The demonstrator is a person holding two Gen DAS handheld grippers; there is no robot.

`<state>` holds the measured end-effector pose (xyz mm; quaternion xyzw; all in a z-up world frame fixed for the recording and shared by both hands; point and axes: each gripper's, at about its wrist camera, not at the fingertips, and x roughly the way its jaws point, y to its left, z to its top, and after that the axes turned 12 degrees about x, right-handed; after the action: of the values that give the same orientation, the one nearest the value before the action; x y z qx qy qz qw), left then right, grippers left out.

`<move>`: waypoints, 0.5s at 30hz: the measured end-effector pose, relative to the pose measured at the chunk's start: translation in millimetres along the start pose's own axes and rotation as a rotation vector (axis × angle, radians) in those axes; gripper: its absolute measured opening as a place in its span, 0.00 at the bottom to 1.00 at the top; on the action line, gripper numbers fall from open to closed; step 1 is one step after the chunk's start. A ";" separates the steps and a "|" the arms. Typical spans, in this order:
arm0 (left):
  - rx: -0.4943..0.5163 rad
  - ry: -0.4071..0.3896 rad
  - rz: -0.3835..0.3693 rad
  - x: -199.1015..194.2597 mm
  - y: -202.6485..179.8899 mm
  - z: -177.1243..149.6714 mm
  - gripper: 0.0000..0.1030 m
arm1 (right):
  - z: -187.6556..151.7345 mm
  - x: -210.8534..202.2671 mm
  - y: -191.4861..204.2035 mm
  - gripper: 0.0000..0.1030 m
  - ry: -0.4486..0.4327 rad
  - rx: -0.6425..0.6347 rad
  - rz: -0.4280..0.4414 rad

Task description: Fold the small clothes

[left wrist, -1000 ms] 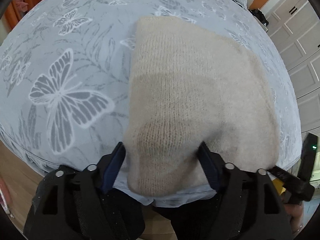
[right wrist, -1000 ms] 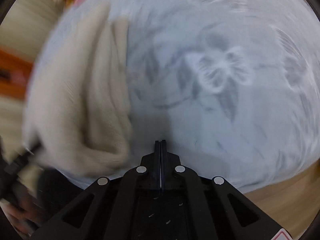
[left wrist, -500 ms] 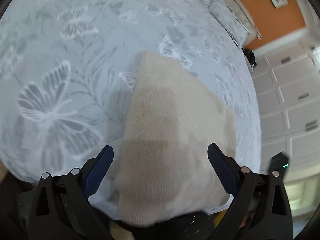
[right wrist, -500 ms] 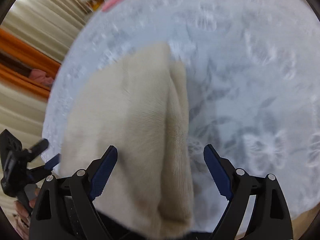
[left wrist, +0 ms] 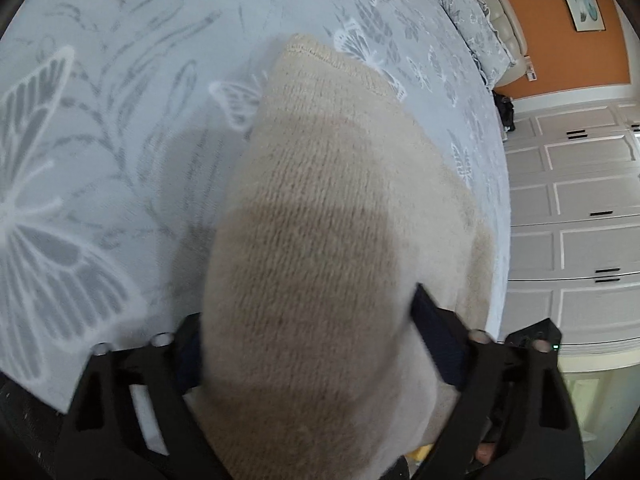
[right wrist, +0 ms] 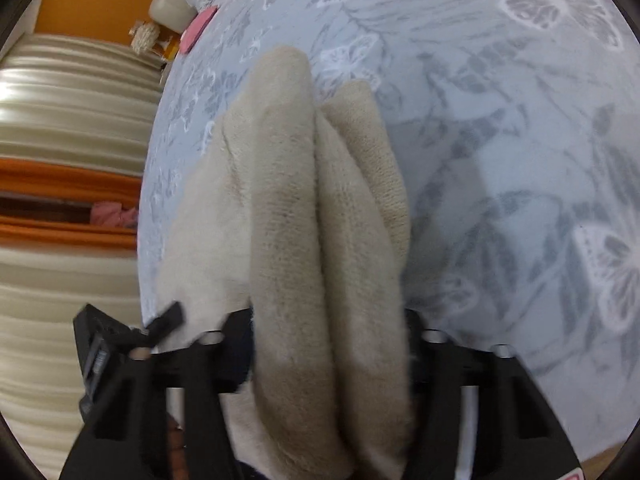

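Half a second ago both my claws stood spread; now my left claw (left wrist: 316,344) and right claw (right wrist: 328,344) each pinch the beige knit garment (left wrist: 320,208) (near edge, on the bed (left wrist: 120,160)), so the next fold can likely begin.

A beige knitted garment (left wrist: 320,216) is spread on the pale blue butterfly-print bedspread (left wrist: 120,128), running forward from between the left gripper (left wrist: 308,344) fingers. Its folded layers (right wrist: 320,208) are likewise found between the right gripper (right wrist: 328,344) fingers.
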<state>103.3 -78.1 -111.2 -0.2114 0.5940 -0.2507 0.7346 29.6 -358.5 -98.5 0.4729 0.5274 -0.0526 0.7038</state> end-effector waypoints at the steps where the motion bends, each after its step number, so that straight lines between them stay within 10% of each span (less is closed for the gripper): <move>1: 0.008 -0.004 0.009 -5.1 -4.7 -0.6 0.66 | -2.3 -4.4 3.6 0.37 -0.012 -0.008 -0.001; 3: 0.023 -0.018 0.000 -16.7 -12.6 -0.4 0.53 | -7.4 -20.2 12.4 0.34 -0.038 -0.038 0.007; 15: 0.361 -0.062 -0.093 -126.2 -147.2 -56.7 0.51 | -89.4 -187.2 29.7 0.33 -0.279 -0.160 0.065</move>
<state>9.2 -116.2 63.5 -0.1108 0.5059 -0.3802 0.7663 -97.4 -357.3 68.3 0.4205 0.4114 -0.0527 0.8069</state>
